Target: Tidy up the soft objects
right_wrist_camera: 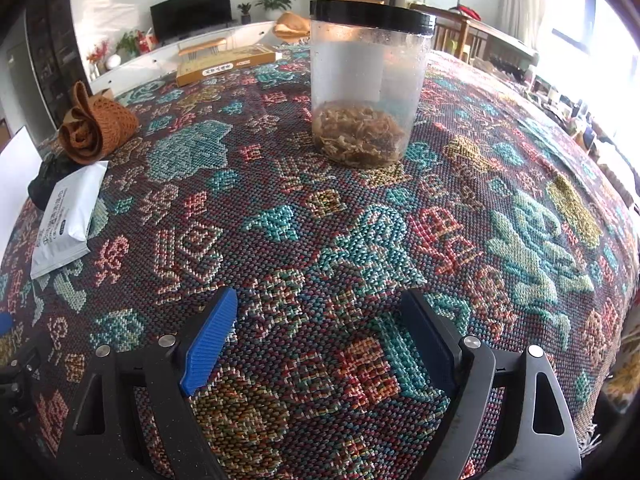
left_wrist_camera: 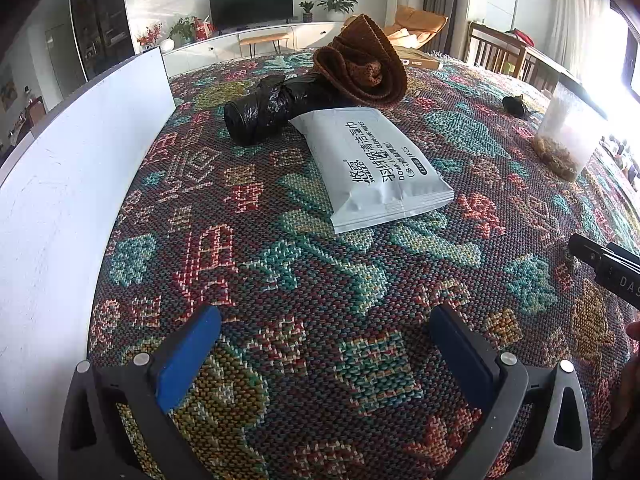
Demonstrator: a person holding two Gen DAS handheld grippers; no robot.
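A white wet-wipes pack [left_wrist_camera: 372,164] lies on the patterned cloth ahead of my left gripper [left_wrist_camera: 324,330], which is open and empty. Behind the pack lie a black plastic-bag roll [left_wrist_camera: 264,110] and a brown knitted cloth [left_wrist_camera: 360,66]. My right gripper [right_wrist_camera: 320,314] is open and empty, facing a clear jar with a black lid [right_wrist_camera: 366,84] holding dried brown bits. The pack [right_wrist_camera: 66,220], the roll [right_wrist_camera: 50,178] and the brown cloth [right_wrist_camera: 98,126] show at the left of the right wrist view.
A white board [left_wrist_camera: 80,152] stands along the left edge of the table. The jar [left_wrist_camera: 570,136] and a small dark object [left_wrist_camera: 516,106] are at the right. A flat yellow box [right_wrist_camera: 226,65] lies at the far side. The patterned tablecloth [right_wrist_camera: 360,240] covers everything.
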